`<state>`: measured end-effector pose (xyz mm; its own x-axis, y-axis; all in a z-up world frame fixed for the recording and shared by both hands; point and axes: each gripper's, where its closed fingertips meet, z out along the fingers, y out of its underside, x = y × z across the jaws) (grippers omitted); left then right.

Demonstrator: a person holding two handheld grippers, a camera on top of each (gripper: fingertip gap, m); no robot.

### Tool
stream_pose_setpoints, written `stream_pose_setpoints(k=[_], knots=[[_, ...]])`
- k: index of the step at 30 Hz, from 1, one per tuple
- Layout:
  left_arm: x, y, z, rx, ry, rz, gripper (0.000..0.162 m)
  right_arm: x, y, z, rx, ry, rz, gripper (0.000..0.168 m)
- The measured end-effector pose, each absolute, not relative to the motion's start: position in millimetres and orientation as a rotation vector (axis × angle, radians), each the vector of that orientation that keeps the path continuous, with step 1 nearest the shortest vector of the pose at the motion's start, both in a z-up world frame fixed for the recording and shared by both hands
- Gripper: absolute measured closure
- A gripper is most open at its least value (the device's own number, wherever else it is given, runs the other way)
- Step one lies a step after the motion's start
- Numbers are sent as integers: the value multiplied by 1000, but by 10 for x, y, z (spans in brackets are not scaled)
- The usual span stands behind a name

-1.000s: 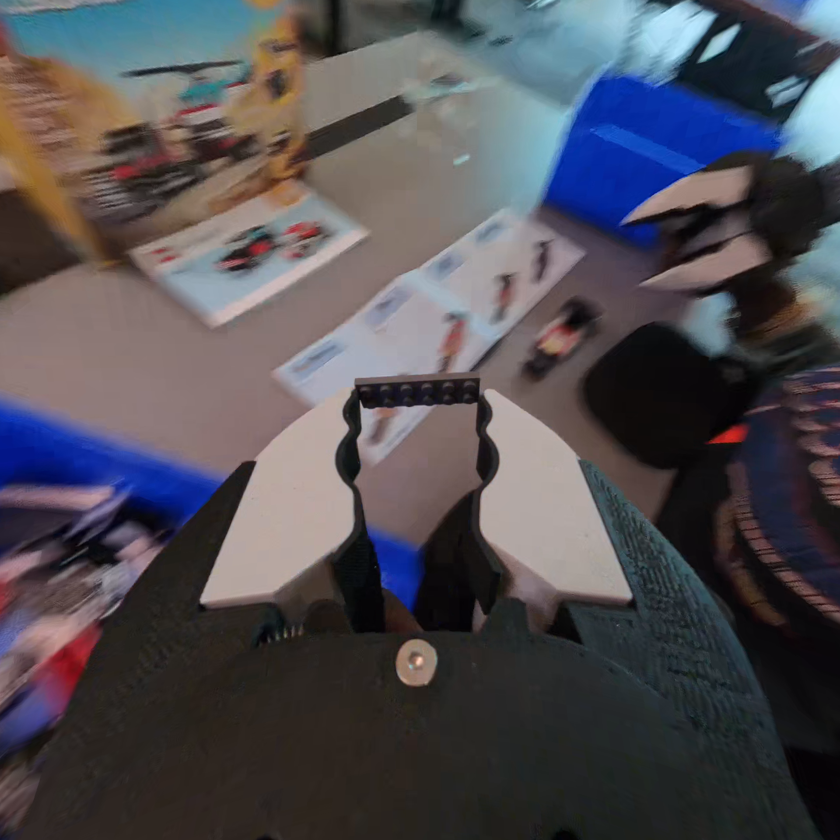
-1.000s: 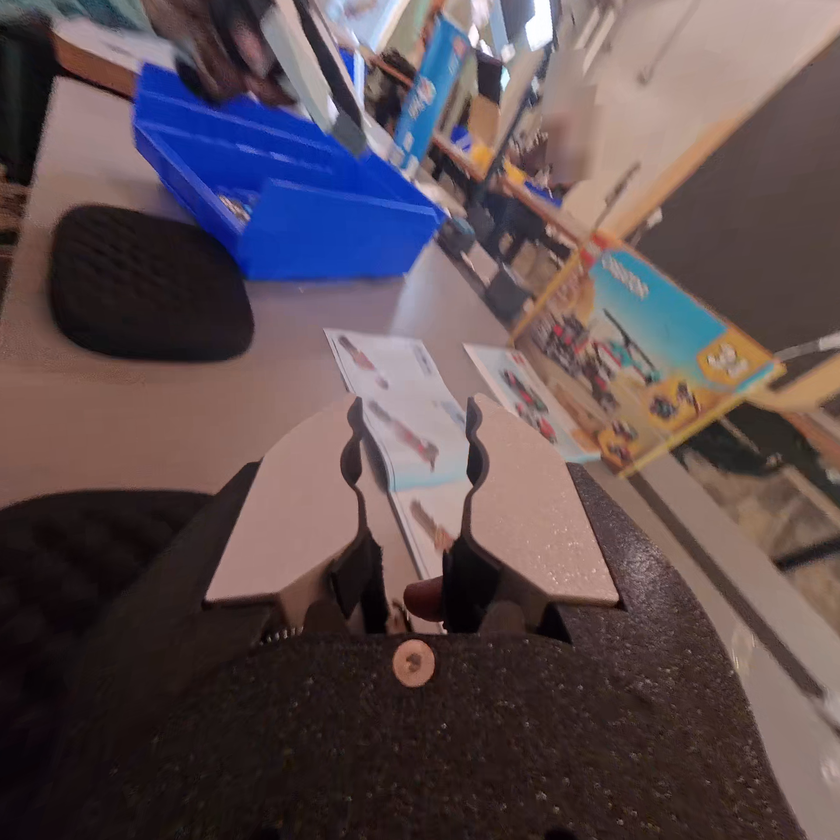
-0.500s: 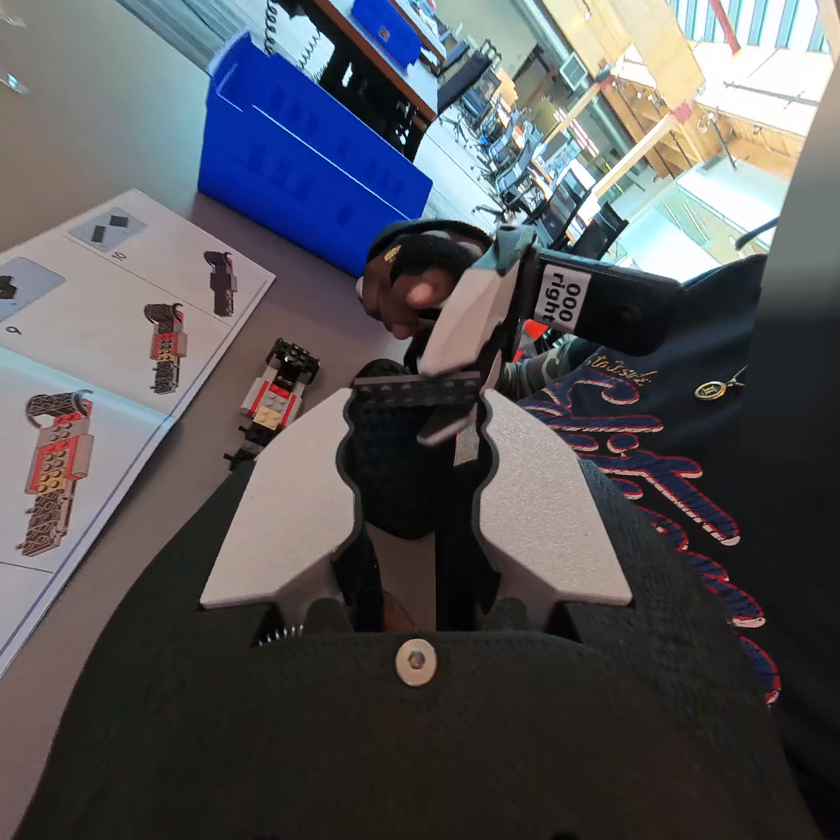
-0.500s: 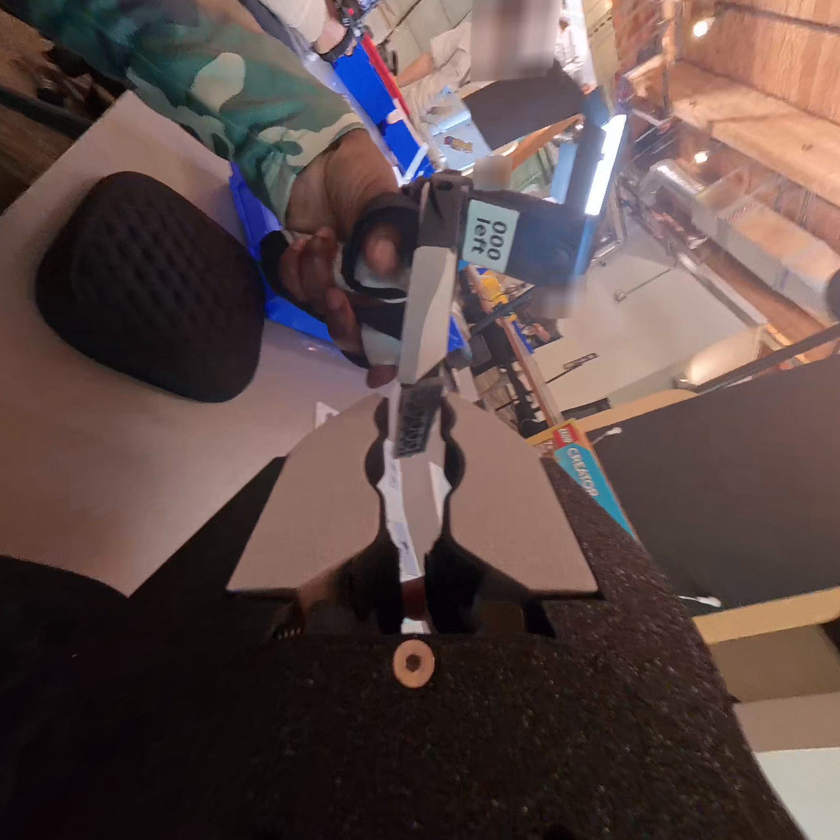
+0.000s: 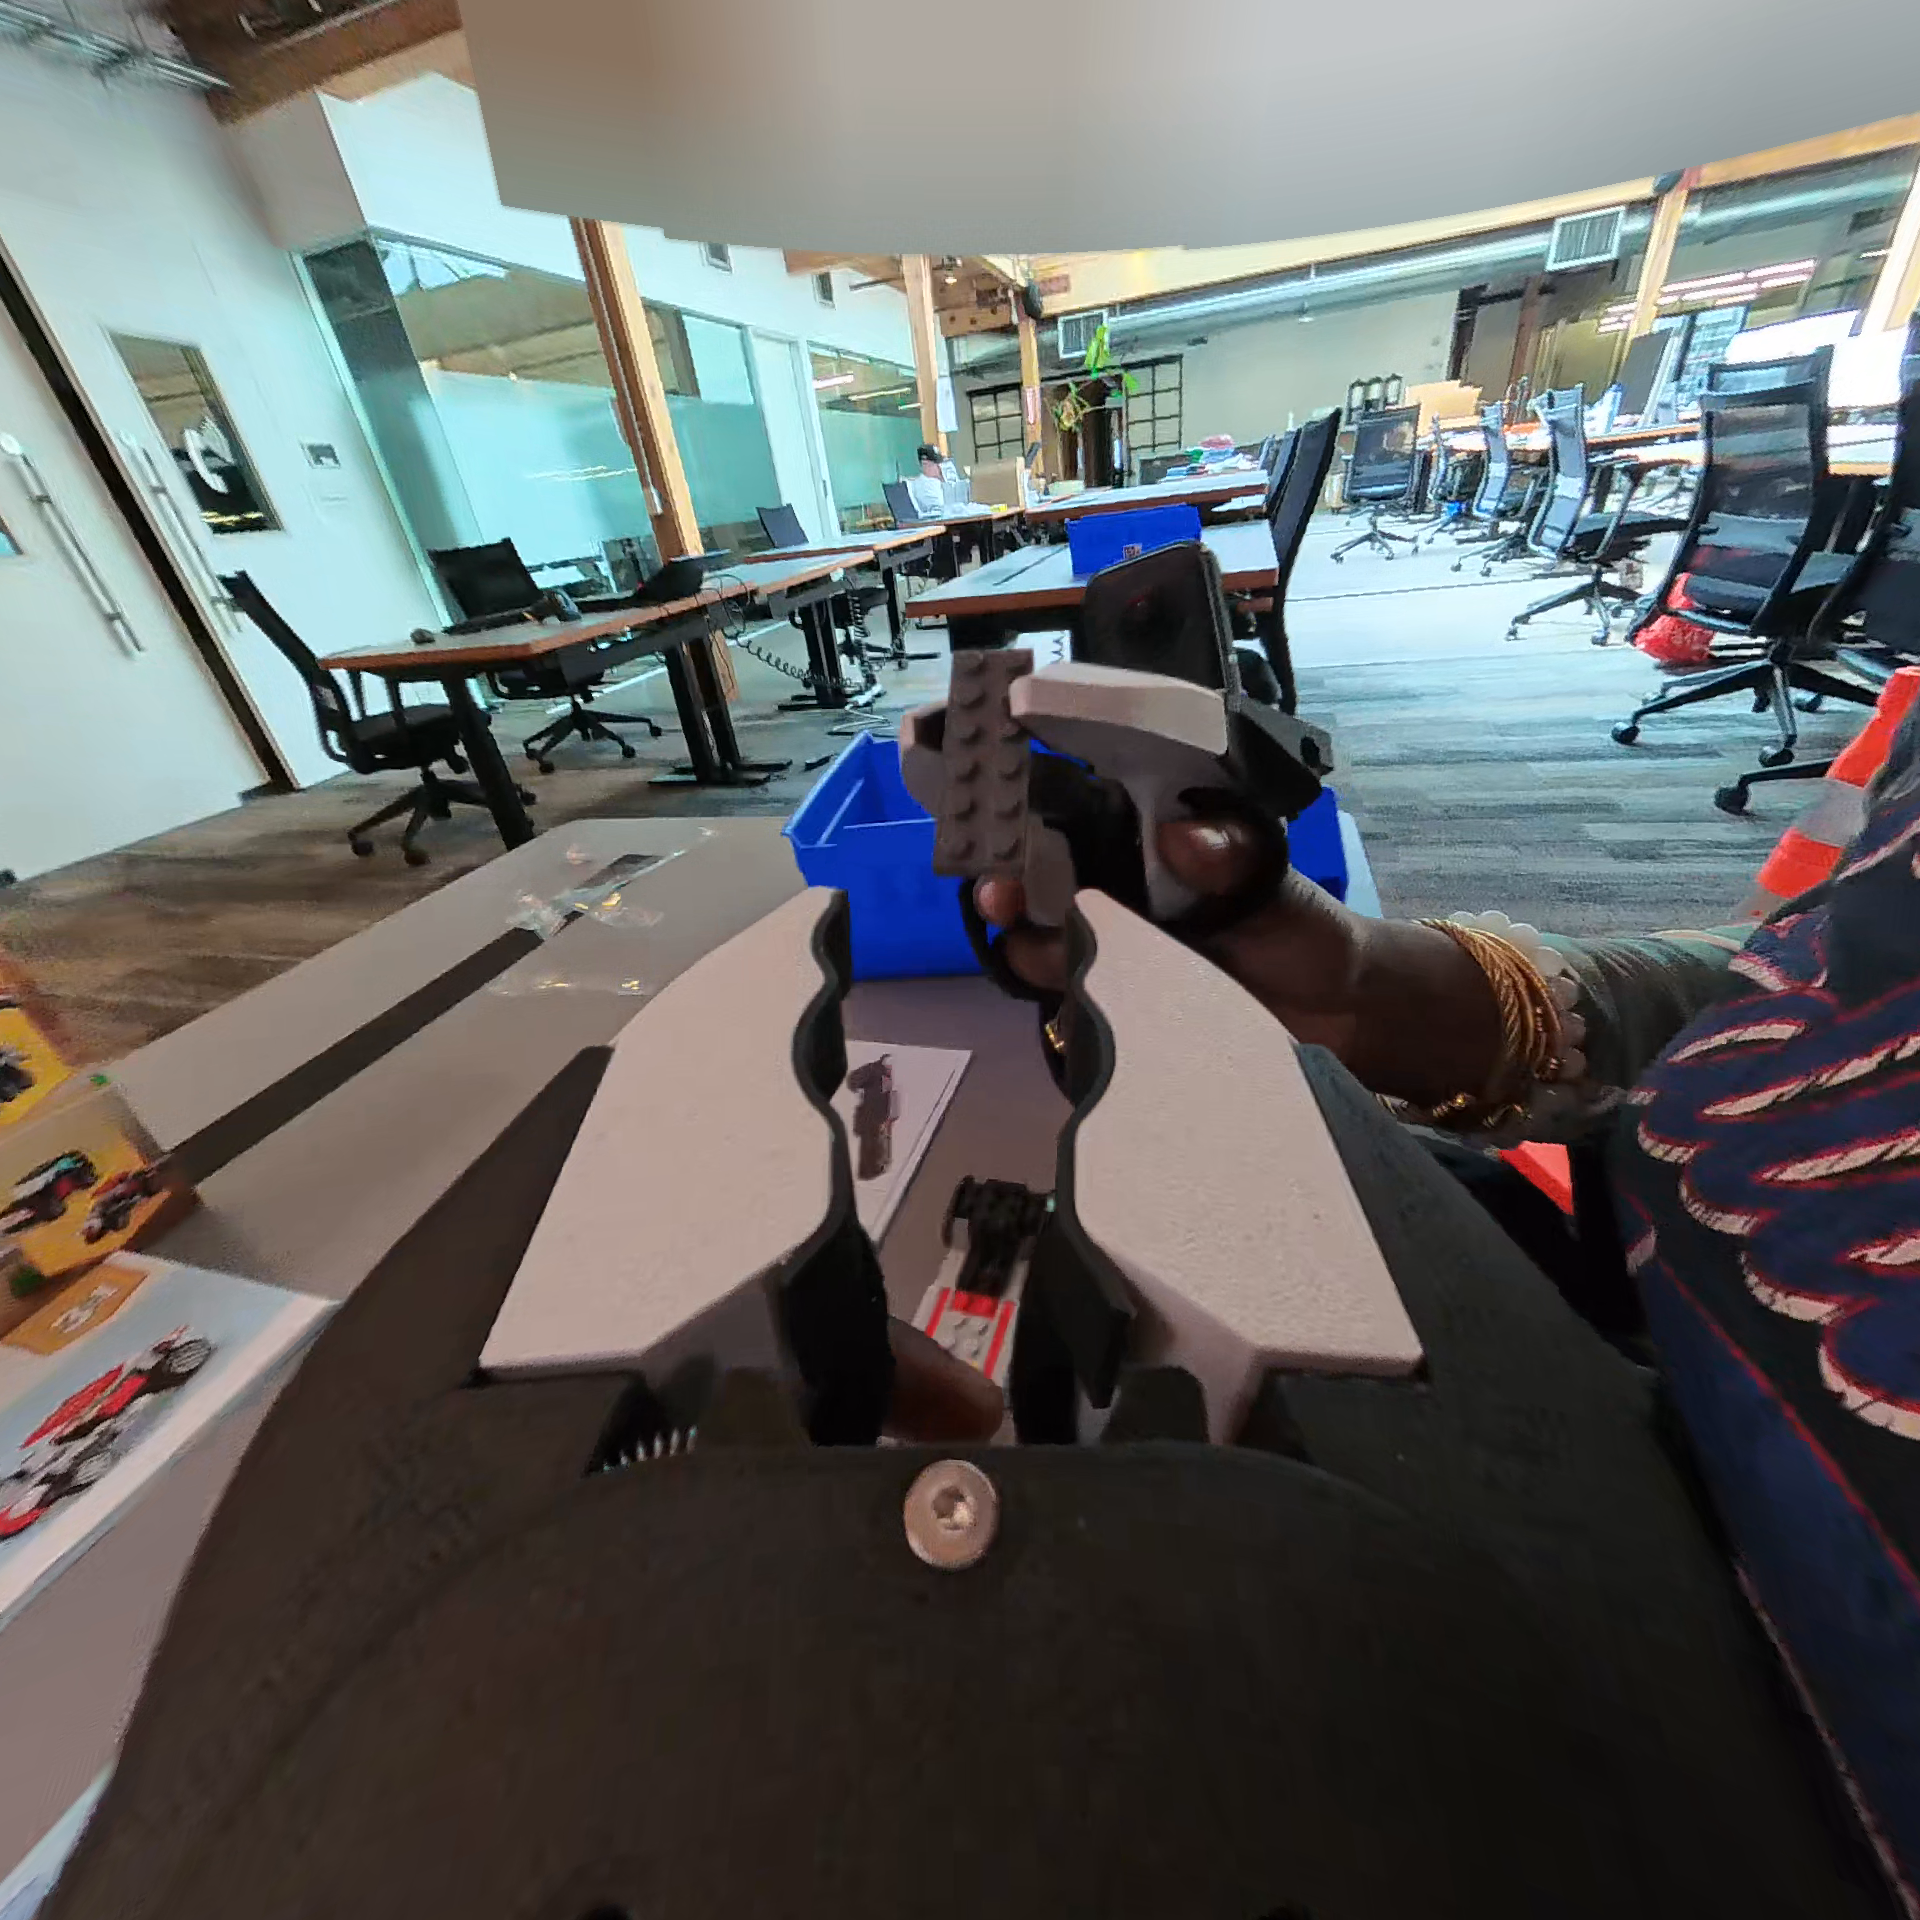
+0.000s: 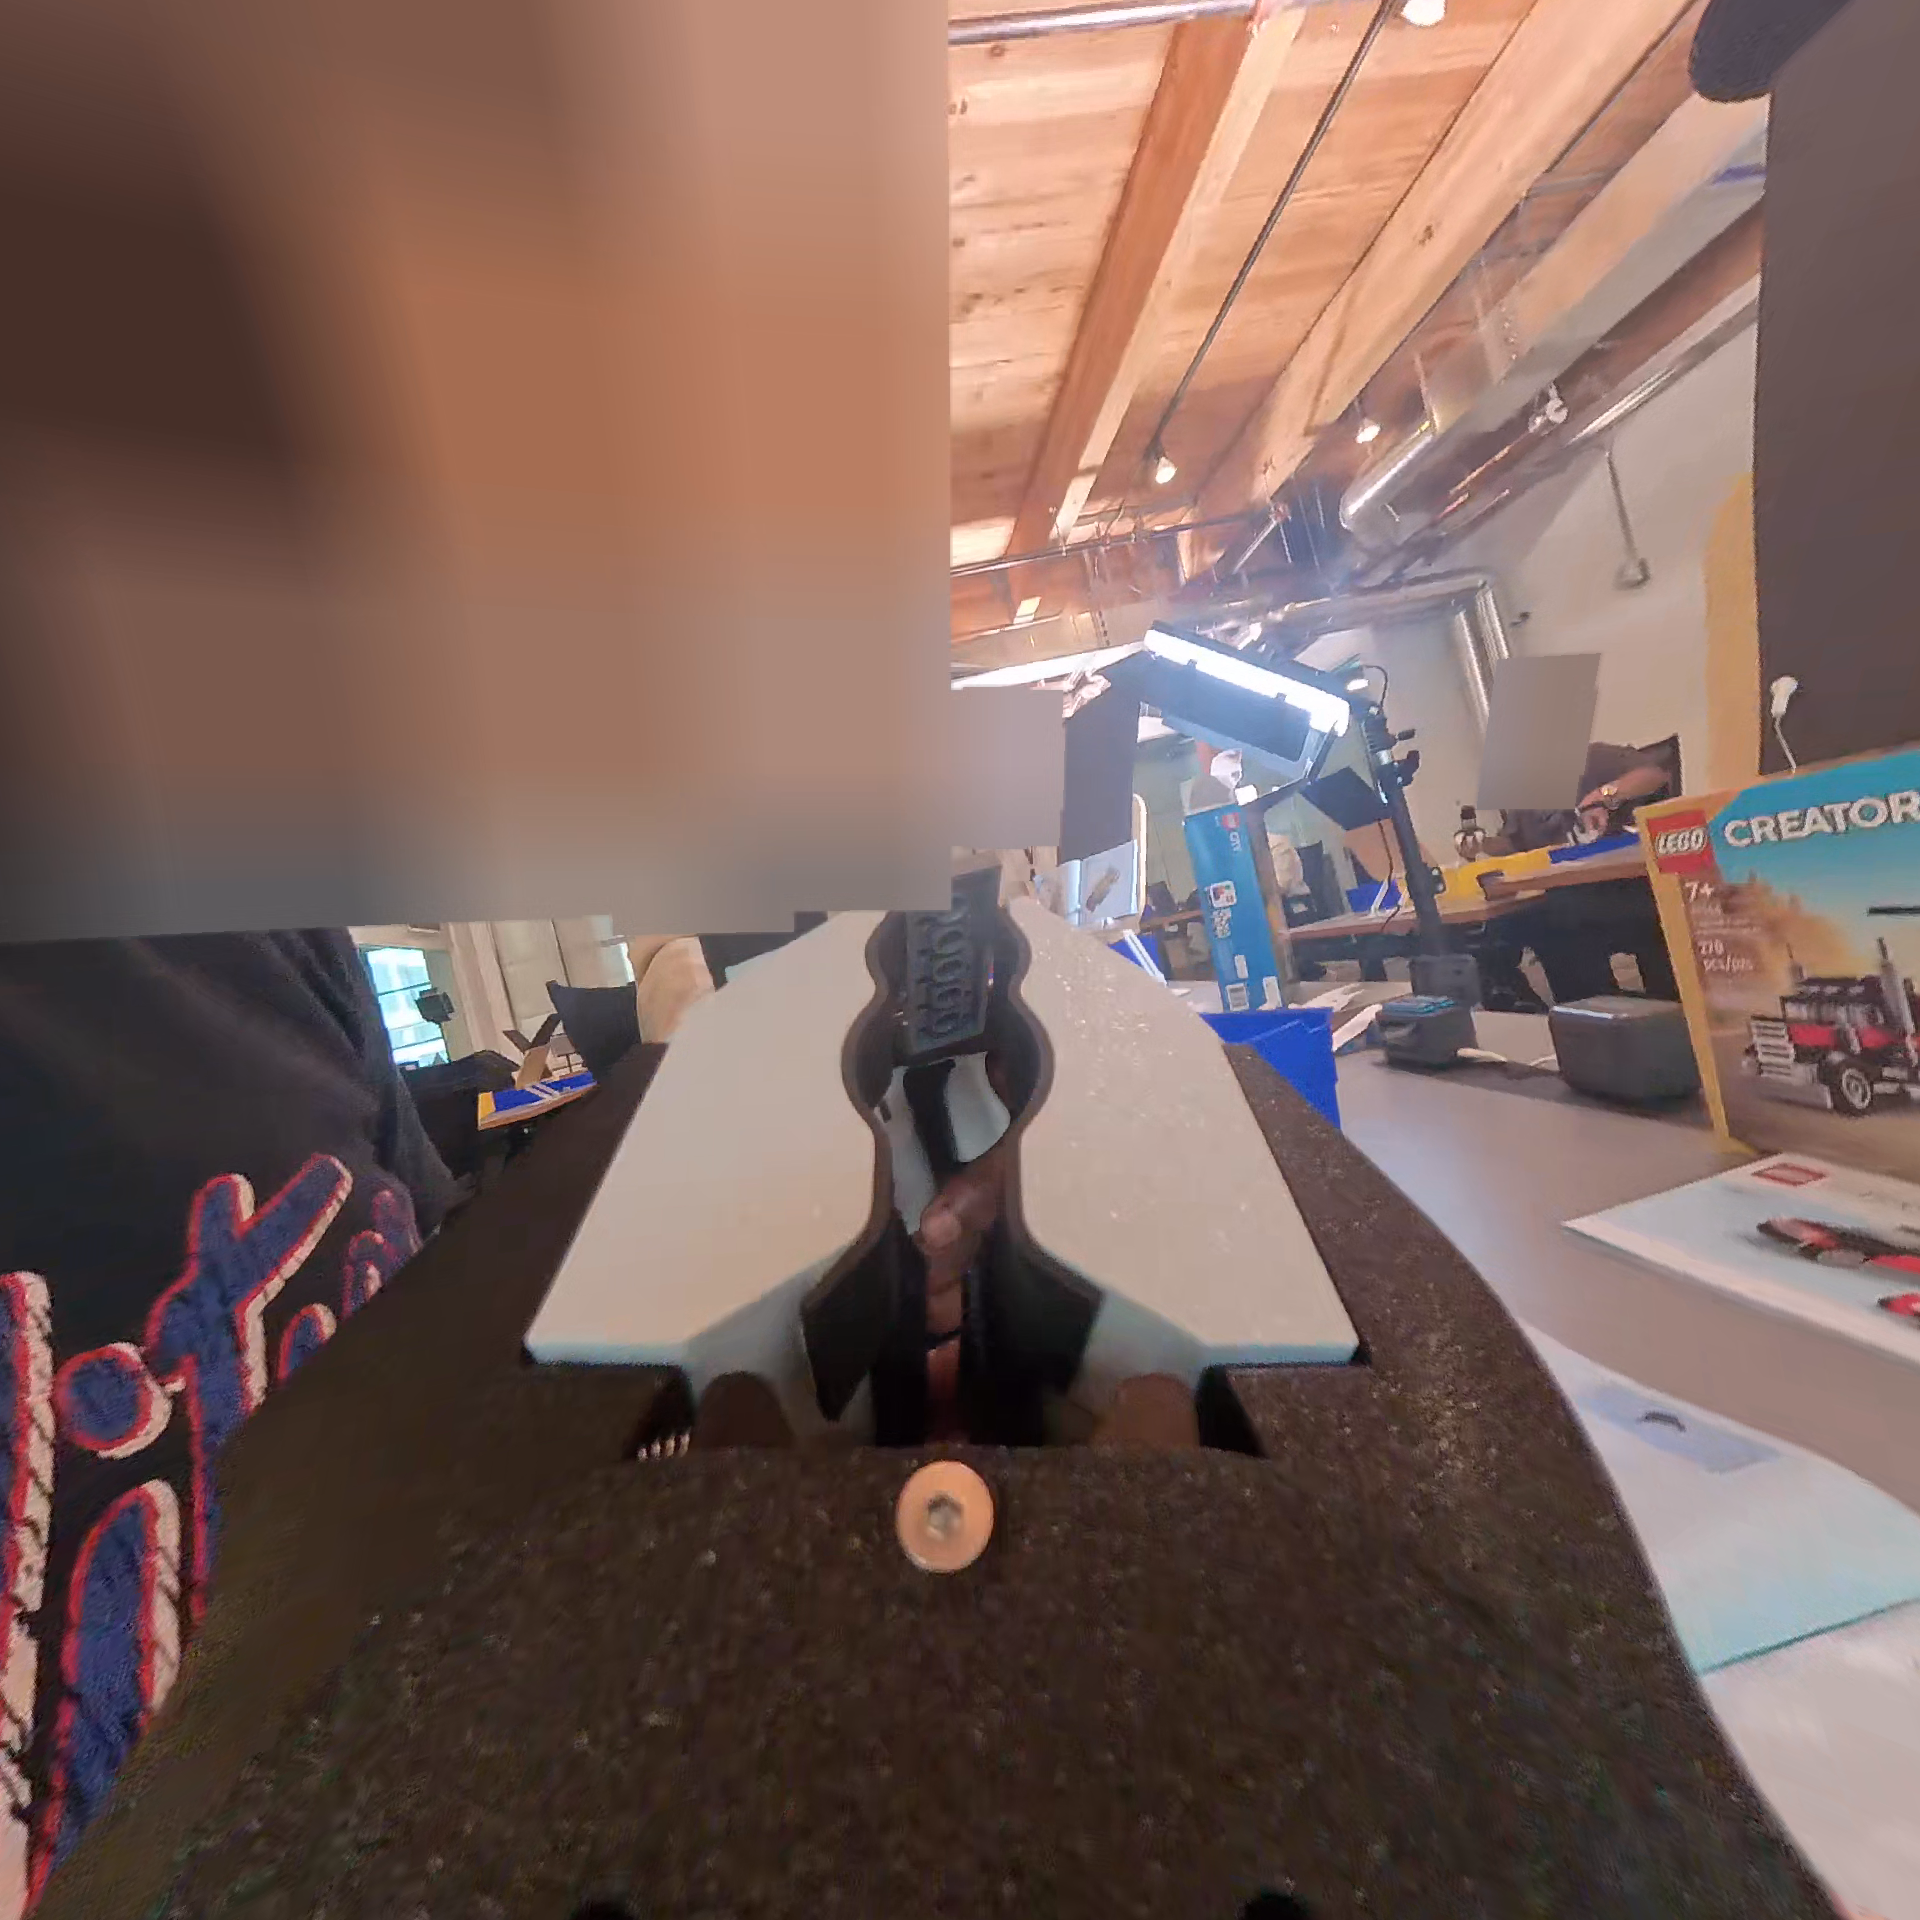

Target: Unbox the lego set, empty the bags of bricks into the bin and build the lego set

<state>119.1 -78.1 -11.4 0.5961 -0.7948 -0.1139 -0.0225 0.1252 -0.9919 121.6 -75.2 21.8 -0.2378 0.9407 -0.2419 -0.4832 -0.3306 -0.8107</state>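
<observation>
A dark grey studded plate [image 5: 977, 774] is pinched on edge in my right gripper [image 5: 992, 821], which is held in the air just beyond my left fingertips. In the right wrist view the plate [image 6: 940, 982] stands upright between the shut tips of the right gripper [image 6: 940, 925]. My left gripper [image 5: 951, 920] is open and empty, its jaws apart just below the plate. The partly built red, white and black lego car [image 5: 982, 1262] lies on the table under the left gripper. A blue bin [image 5: 883, 868] stands behind.
An open instruction booklet [image 5: 909, 1101] lies by the car; it also shows in the right wrist view [image 6: 1766, 1247]. The lego box [image 6: 1818, 966] stands at the table's far side. Empty clear bags [image 5: 582, 909] lie farther back. A person's sleeve [image 5: 1787, 1143] is close on the right. Left and right tips are no more than a few centimetres apart.
The plate passed from my left gripper to my right gripper. The left let go and sits open below it. Both views tilted up from the table.
</observation>
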Motion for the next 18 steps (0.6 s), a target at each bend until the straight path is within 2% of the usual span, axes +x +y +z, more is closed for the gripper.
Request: stream_pose_setpoints(k=[5,6,7,11,13,15,18], knots=[[1366,-854,-237,-1373,764,-767,131,1240,-842,42,-968,-723,1795,152],[1381,-867,-284,-1381,777,-766,142,1243,-857,3,-979,-713,1806,152],[1379,-873,-318,-1387,781,-763,145,1247,-859,-38,-997,-699,1811,152],[1335,-907,-489,-1466,843,-765,145,1233,-870,-280,-1118,-759,1763,152],[1292,-914,-648,-1536,934,-708,145,1230,-874,-474,-1218,-905,1675,149],[1206,-902,-835,-1633,1027,-640,145,1294,-807,-651,-1318,-1053,1528,134],[1098,-875,-1058,-1715,1150,-531,145,1423,-693,-883,-1405,-1324,1186,131]])
